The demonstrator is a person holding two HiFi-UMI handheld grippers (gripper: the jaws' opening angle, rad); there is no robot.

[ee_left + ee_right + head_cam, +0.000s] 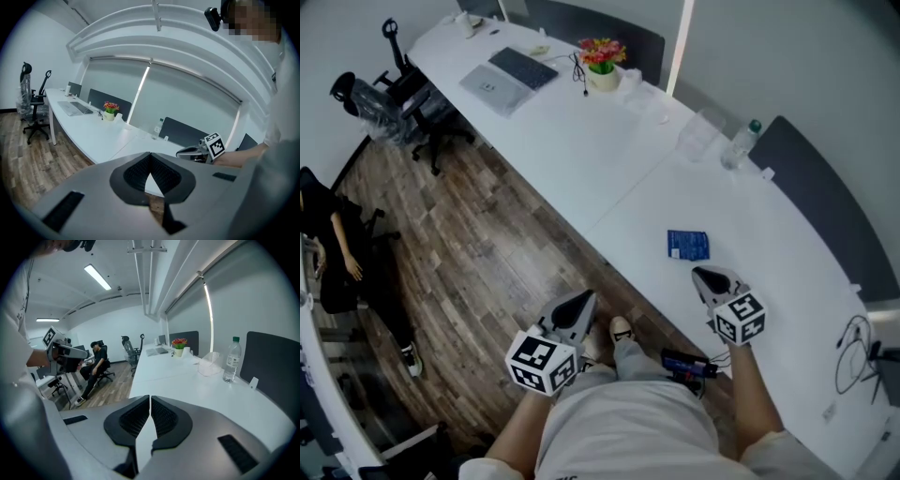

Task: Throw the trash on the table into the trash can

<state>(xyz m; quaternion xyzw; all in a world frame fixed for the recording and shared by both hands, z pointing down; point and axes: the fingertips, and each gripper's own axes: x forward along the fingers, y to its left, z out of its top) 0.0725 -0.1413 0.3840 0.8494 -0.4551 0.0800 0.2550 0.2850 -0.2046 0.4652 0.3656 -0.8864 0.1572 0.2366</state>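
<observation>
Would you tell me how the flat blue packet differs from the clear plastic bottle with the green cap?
The flat blue packet lies down; the clear plastic bottle with the green cap stands upright. The packet is opaque blue, the bottle see-through. The packet sits nearer the right gripper, the bottle back by the dark partition. Both rest on the white table.

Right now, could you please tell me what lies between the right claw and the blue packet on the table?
Nothing: in the head view, only a short bare strip of the white table separates the shut right claw from the blue packet.
</observation>
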